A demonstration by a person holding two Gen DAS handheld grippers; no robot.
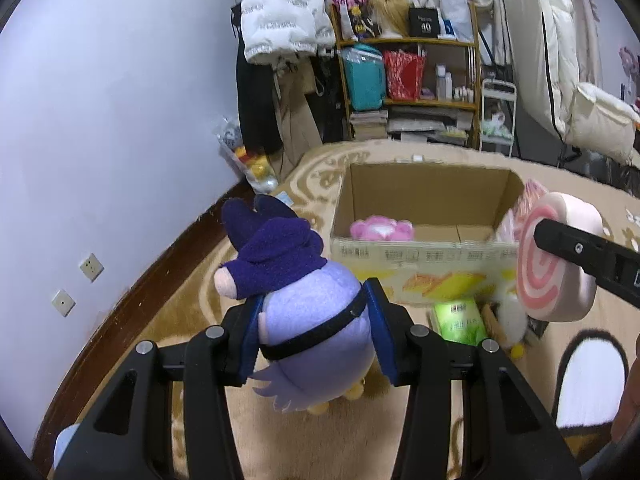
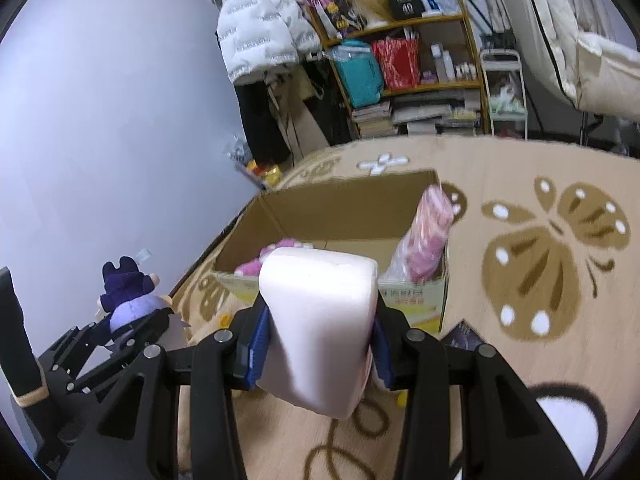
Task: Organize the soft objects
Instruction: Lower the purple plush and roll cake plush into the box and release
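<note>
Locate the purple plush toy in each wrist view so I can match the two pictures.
Left wrist: purple plush toy at lower centre, clamped in the left gripper.
Right wrist: it sits small at the lower left, still in that gripper.
Shared landmark: the open cardboard box on the carpet.

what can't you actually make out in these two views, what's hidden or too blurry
- Floor of the cardboard box: left wrist view, near wall hides it; only the pink plush shows.
- Print on the box front: both views, motion-blurred.
- Swirl cushion face: right wrist view shows only its plain edge.
- Purple plush face: left wrist view, turned away.
- White toy beside the green pack: left wrist view, behind the cushion.
- Shelf labels: too small.
</note>
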